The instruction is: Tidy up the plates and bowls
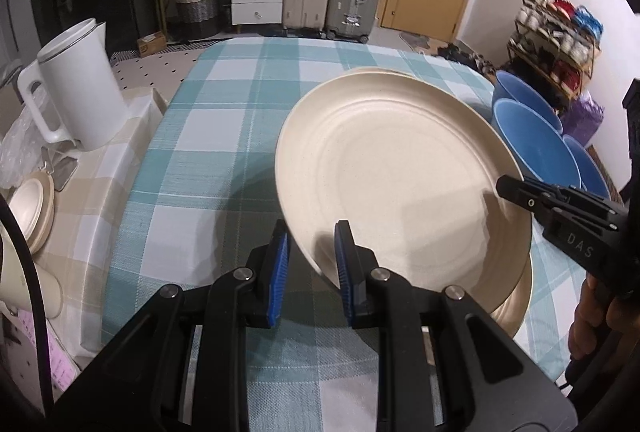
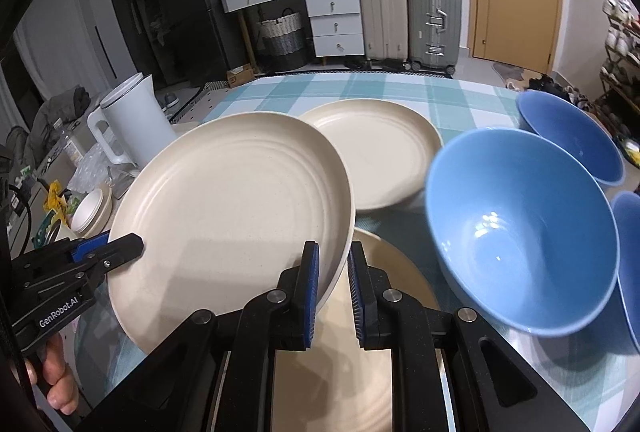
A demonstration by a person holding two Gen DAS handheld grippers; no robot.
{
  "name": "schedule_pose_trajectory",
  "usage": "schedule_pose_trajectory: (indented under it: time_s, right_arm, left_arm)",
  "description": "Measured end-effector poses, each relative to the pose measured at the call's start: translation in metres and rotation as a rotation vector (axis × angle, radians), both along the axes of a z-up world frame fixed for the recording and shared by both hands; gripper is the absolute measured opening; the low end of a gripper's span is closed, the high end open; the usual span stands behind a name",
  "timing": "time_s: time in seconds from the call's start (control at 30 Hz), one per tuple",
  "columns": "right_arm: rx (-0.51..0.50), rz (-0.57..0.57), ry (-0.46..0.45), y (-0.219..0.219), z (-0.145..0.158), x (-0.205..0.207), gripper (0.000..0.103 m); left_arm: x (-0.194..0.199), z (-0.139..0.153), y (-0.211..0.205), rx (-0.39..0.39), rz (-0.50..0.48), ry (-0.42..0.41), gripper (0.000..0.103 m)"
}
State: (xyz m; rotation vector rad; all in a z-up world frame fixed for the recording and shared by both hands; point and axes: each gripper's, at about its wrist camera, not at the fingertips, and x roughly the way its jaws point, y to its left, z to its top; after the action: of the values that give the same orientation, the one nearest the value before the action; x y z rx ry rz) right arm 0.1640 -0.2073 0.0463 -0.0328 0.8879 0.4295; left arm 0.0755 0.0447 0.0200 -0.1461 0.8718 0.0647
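Both tongs clamped on one cream plate, lifted and tilted above the surface: left tongs on its near rim, right tongs on its right rim. Best kept level, moved in step, then lowered squarely onto the plate beneath. Matte, speckled, ridged in rings. Further plate behind. Glossy blue bowls alongside, deep and round. Checked woven cloth below.

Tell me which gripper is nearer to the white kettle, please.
Left. The left gripper grips the lifted plate on its rim facing the kettle; the right gripper grips the opposite rim, beside the blue bowls.
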Motion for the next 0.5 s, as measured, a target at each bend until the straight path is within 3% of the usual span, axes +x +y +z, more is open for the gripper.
schedule_pose_trajectory:
  time_s: [0.5]
  right_arm:
    - [0.024, -0.078, 0.018, -0.032, -0.008, -0.032, 0.016]
  left_arm:
    - [0.005, -0.016, -0.030, 0.053, -0.109, 0.053, 0.019]
